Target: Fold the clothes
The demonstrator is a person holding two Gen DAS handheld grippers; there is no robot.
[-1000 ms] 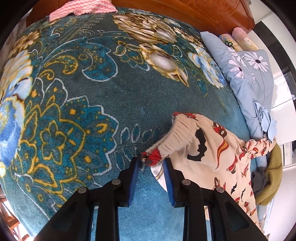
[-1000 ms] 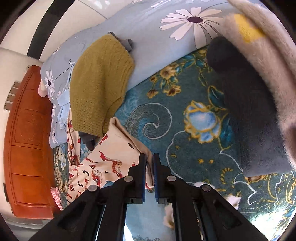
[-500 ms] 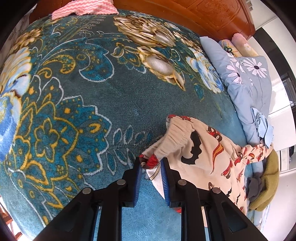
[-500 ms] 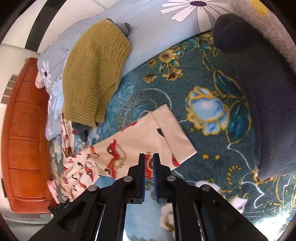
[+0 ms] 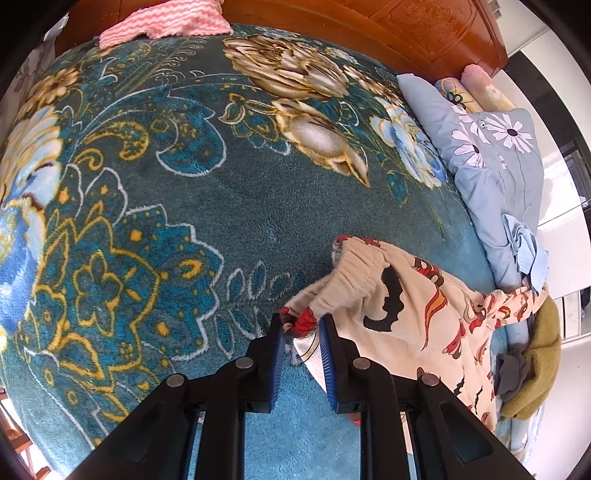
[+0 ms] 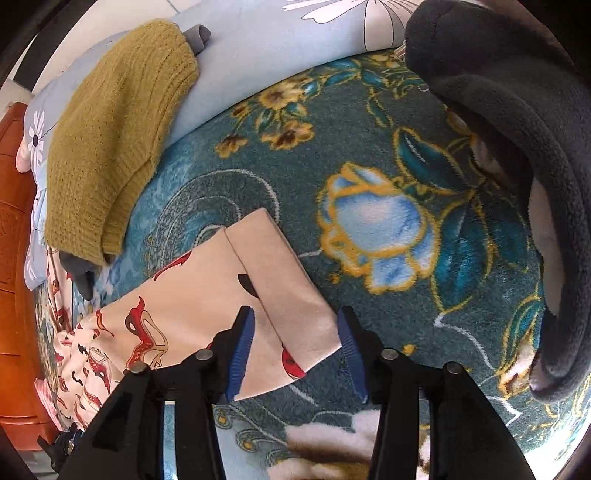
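Observation:
Cream trousers [image 5: 406,314] printed with red and black masks lie on the teal flowered blanket [image 5: 184,192]. My left gripper [image 5: 301,326] is shut on a bunched corner of their gathered waistband [image 5: 351,280], low over the blanket. In the right wrist view the trouser leg [image 6: 192,295] is spread flat, and its plain cuff [image 6: 284,288] lies between my right gripper's [image 6: 295,321] blue pads [image 6: 240,343]. Those jaws are opening, and the pads stand clear of the cloth on both sides.
A mustard knitted sweater [image 6: 110,147] with a grey garment under it rests on the pale blue daisy quilt [image 5: 495,162]. A dark grey fleece [image 6: 517,147] is heaped at the right. A pink cloth [image 5: 162,26] lies by the wooden headboard [image 5: 424,26].
My right gripper came down to the bed, laid the trouser leg flat and let go of it as its jaws spread. My left gripper tightened on the waistband corner and stayed put.

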